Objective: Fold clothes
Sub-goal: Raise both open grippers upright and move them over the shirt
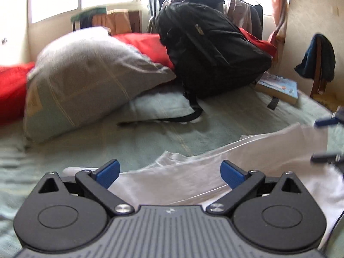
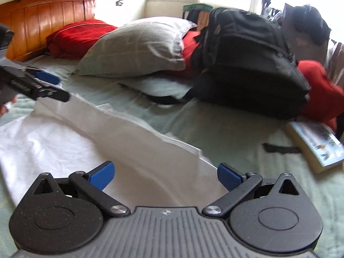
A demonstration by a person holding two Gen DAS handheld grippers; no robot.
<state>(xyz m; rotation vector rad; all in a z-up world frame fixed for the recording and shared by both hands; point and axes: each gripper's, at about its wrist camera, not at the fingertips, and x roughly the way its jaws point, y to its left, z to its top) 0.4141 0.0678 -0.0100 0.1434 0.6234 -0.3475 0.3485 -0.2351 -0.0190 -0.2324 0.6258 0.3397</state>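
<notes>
With both tools hovering low over the bed, my left gripper has its blue pads spread wide, gripping nothing. My right gripper is likewise released. White garment lies flat on the pale green bedsheet, filling lower centre of both views, one folded edge running diagonally. Grey pillow sits upper left, black backpack upper centre, book at right beside the backpack. Red bedding lies by the wooden headboard.
</notes>
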